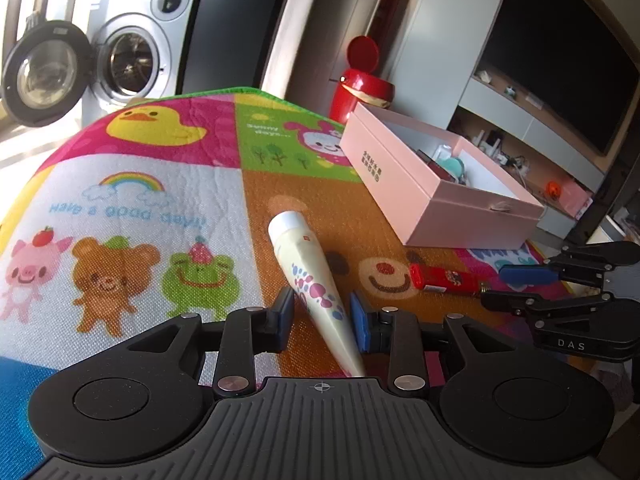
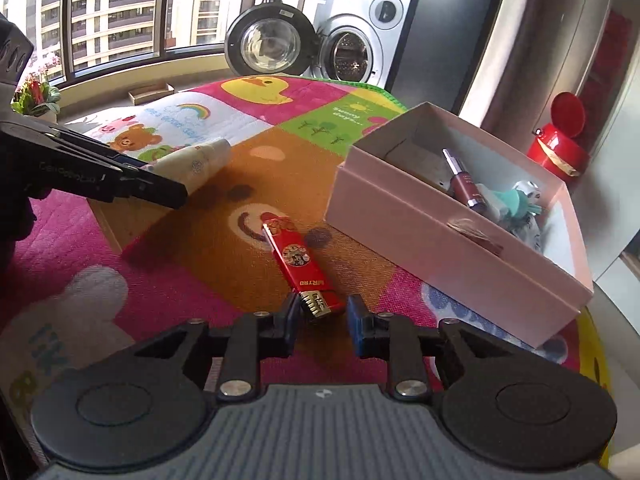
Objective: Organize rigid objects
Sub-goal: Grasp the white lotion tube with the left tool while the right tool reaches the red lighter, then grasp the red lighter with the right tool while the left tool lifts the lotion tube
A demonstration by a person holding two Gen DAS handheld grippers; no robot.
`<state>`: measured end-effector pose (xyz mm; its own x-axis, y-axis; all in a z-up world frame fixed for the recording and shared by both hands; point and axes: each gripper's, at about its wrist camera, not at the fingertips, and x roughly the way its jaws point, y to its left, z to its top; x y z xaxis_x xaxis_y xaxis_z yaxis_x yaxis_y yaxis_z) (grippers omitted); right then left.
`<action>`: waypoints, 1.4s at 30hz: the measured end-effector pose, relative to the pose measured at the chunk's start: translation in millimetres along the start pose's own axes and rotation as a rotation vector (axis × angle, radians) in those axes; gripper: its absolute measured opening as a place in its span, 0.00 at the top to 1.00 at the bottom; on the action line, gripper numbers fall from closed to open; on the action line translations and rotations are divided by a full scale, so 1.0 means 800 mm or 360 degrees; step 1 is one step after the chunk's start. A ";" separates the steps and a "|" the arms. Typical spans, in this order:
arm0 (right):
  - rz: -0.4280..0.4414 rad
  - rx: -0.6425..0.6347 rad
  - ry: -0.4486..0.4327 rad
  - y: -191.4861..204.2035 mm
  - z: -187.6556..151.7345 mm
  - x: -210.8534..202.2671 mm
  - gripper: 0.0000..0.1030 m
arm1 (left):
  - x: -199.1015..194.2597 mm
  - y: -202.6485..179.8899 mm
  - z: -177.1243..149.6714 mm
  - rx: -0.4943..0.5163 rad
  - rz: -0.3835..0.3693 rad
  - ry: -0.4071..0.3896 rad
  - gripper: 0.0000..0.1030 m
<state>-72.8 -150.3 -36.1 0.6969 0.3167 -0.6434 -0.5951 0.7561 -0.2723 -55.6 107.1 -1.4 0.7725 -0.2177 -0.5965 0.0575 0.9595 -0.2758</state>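
A cream tube (image 1: 304,264) with a white cap lies slanted on the cartoon play mat (image 1: 132,200). My left gripper (image 1: 322,312) is shut on its tail end, and both blue pads touch it. From the right wrist view, the left gripper (image 2: 160,180) reaches in from the left, around the tube (image 2: 196,162). A red lighter (image 2: 298,260) lies flat on the mat. My right gripper (image 2: 322,312) is open, with only the lighter's metal end between its tips and a slim gap on each side. From the left wrist view, the right gripper (image 1: 496,286) meets the lighter (image 1: 444,278).
An open pink box (image 2: 420,240) stands on the mat to the right and holds a dark red bottle (image 2: 464,184) and teal items. A red bin (image 2: 560,140) stands behind it. A washing machine (image 2: 352,52) with its door open is beyond the mat.
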 end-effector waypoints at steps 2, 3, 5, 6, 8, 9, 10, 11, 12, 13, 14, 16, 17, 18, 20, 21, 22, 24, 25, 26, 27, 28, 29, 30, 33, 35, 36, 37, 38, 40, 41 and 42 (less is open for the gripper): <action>-0.0208 0.0040 -0.0004 -0.012 -0.006 0.003 0.47 | 0.002 -0.004 -0.001 0.0009 -0.0016 0.0008 0.67; -0.0228 0.0076 -0.0009 -0.016 -0.009 0.004 0.41 | 0.002 -0.005 -0.002 0.0010 -0.0015 0.0007 0.67; -0.0105 0.0211 -0.0005 -0.027 -0.013 0.003 0.40 | 0.002 -0.006 -0.002 0.0009 -0.0008 0.0007 0.67; -0.0039 0.0272 -0.0008 -0.029 -0.014 0.002 0.39 | 0.002 -0.006 -0.002 0.0001 -0.0006 0.0010 0.67; 0.0103 0.0407 -0.0015 -0.028 -0.016 0.002 0.32 | 0.001 -0.005 0.000 -0.0013 0.0001 0.0014 0.67; 0.0154 0.0474 -0.0014 -0.025 -0.017 0.004 0.27 | 0.000 -0.004 0.003 -0.0017 0.0014 0.0010 0.67; 0.0167 0.0524 -0.0014 -0.020 -0.017 0.007 0.22 | -0.001 -0.004 0.005 -0.0016 0.0028 0.0003 0.67; 0.0143 0.0551 -0.0037 -0.015 -0.017 0.008 0.18 | -0.002 -0.004 0.006 -0.0016 0.0037 -0.0005 0.67; 0.0105 0.0578 -0.0047 -0.008 -0.014 0.012 0.15 | -0.003 -0.003 0.008 -0.0015 0.0039 -0.0010 0.67; 0.0067 0.0581 -0.0038 0.000 -0.010 0.016 0.12 | -0.003 -0.002 0.009 -0.0016 0.0043 -0.0011 0.67; 0.0051 0.0570 -0.0020 0.005 -0.005 0.019 0.11 | -0.002 -0.001 0.011 -0.0013 0.0054 -0.0007 0.67; 0.0041 0.0588 -0.0003 0.009 0.003 0.025 0.08 | 0.003 0.000 0.012 0.0002 0.0083 0.0018 0.66; 0.0035 0.0600 0.0009 0.011 0.007 0.030 0.06 | 0.006 0.000 0.013 0.0002 0.0094 0.0030 0.63; 0.0024 0.0606 0.0019 0.012 0.011 0.034 0.03 | 0.009 0.000 0.013 0.0002 0.0101 0.0037 0.63; 0.0001 0.0613 0.0029 0.015 0.017 0.040 0.02 | 0.013 -0.004 0.014 0.0029 0.0127 0.0024 0.63; -0.0005 0.0616 0.0032 0.016 0.019 0.042 0.01 | 0.015 -0.006 0.014 0.0044 0.0142 0.0024 0.63; -0.0013 0.0622 0.0035 0.016 0.021 0.044 0.01 | 0.018 -0.008 0.015 0.0050 0.0154 0.0026 0.63; -0.0019 0.0631 0.0032 0.017 0.022 0.045 0.01 | 0.021 -0.008 0.018 0.0047 0.0166 0.0030 0.63; -0.0023 0.0635 0.0024 0.017 0.020 0.044 0.02 | 0.022 -0.008 0.020 0.0037 0.0167 0.0036 0.63; -0.0035 0.0643 0.0012 0.016 0.019 0.042 0.03 | 0.023 -0.007 0.021 0.0024 0.0165 0.0042 0.63; -0.0042 0.0654 0.0001 0.016 0.018 0.041 0.07 | 0.023 -0.006 0.021 0.0001 0.0162 0.0046 0.63; -0.0049 0.0667 -0.0012 0.014 0.016 0.039 0.11 | 0.023 -0.004 0.022 -0.0024 0.0156 0.0046 0.63; -0.0055 0.0677 -0.0021 0.014 0.015 0.038 0.13 | 0.022 -0.002 0.022 -0.0041 0.0149 0.0043 0.63; -0.0058 0.0686 -0.0032 0.012 0.014 0.037 0.16 | 0.021 -0.001 0.021 -0.0048 0.0144 0.0037 0.63; -0.0051 0.0691 -0.0046 0.012 0.013 0.035 0.20 | 0.020 -0.004 0.017 0.0015 0.0148 0.0024 0.64; -0.0044 0.0693 -0.0051 0.011 0.013 0.035 0.20 | 0.020 -0.006 0.016 0.0032 0.0160 0.0019 0.63; -0.0041 0.0695 -0.0053 0.011 0.013 0.035 0.20 | 0.020 -0.007 0.016 0.0033 0.0163 0.0018 0.63; -0.0038 0.0698 -0.0055 0.011 0.012 0.035 0.20 | 0.020 -0.007 0.016 0.0035 0.0164 0.0018 0.63; -0.0035 0.0701 -0.0058 0.010 0.012 0.035 0.20 | 0.020 -0.007 0.016 0.0041 0.0162 0.0018 0.63; -0.0028 0.0709 -0.0063 0.010 0.011 0.034 0.20 | 0.020 -0.007 0.016 0.0059 0.0155 0.0016 0.64; -0.0024 0.0713 -0.0067 0.009 0.010 0.034 0.20 | 0.019 -0.006 0.015 0.0063 0.0153 0.0013 0.67; -0.0019 0.0716 -0.0069 0.009 0.010 0.034 0.20 | 0.018 -0.005 0.015 0.0057 0.0149 0.0011 0.70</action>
<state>-54.9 -131.9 -49.6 0.7245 0.3226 -0.6091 -0.3600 0.9307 0.0647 -36.9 102.4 0.1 0.7711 -0.1277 -0.6237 0.0079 0.9815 -0.1912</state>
